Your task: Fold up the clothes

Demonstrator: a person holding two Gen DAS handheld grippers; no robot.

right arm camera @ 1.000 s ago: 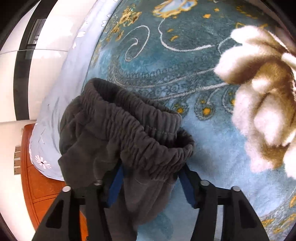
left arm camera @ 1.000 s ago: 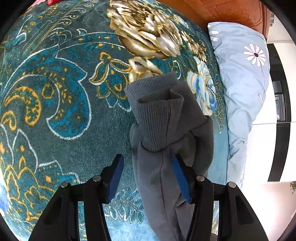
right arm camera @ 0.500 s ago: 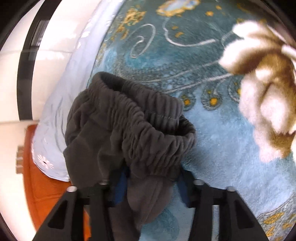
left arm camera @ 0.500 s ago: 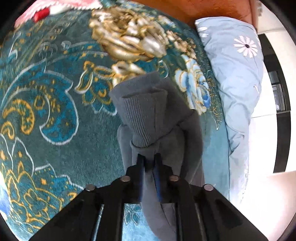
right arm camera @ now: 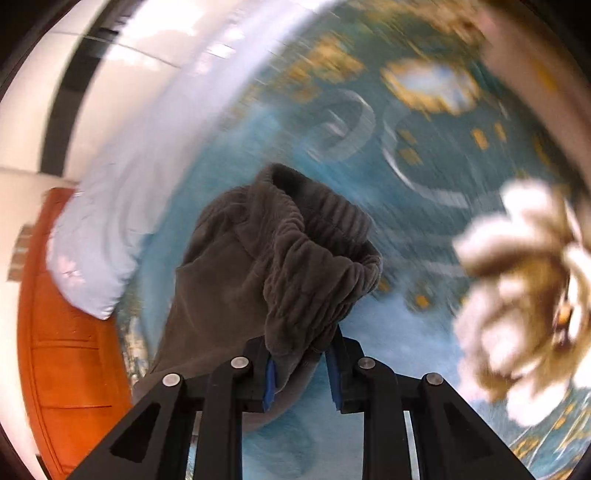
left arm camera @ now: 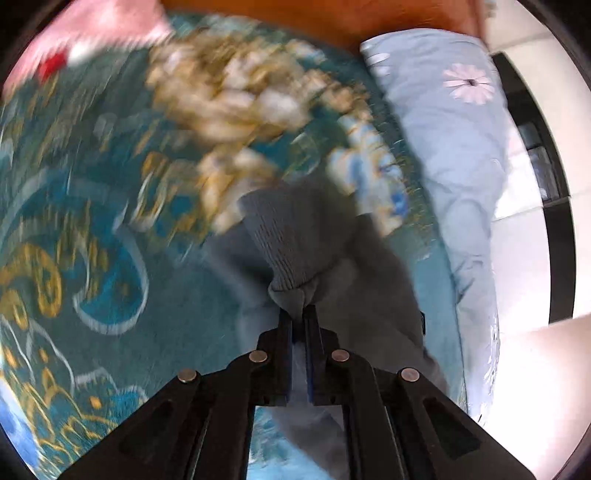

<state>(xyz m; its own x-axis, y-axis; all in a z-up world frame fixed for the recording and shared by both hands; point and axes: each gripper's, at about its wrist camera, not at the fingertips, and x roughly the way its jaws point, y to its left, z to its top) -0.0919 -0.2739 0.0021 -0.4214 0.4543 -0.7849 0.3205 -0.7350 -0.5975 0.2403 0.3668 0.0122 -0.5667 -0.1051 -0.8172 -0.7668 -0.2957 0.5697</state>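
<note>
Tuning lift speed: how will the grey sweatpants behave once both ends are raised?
Likely floppy: the grey sweatpants bunch and droop from both grips. The ribbed cuff hangs loose beyond the left gripper, so it may swing. Thick fleece probably grips well, unlikely to slip.

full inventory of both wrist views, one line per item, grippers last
grey sweatpants: 1, dark grey, on the blanket, ribbed cuff end in the left view, elastic waistband end in the right view
blanket: 1, teal with gold and white flowers, under the pants
pillow: 1, pale blue with daisy print, at the blanket's edge
headboard: 1, orange-brown wood, behind the pillow
pink cloth: 1, pink with a red patch, far corner, blurred
left gripper: 1, black, blue pads, shut on the pants near the cuff
right gripper: 1, black, blue pads, clamped on fabric below the waistband
</note>
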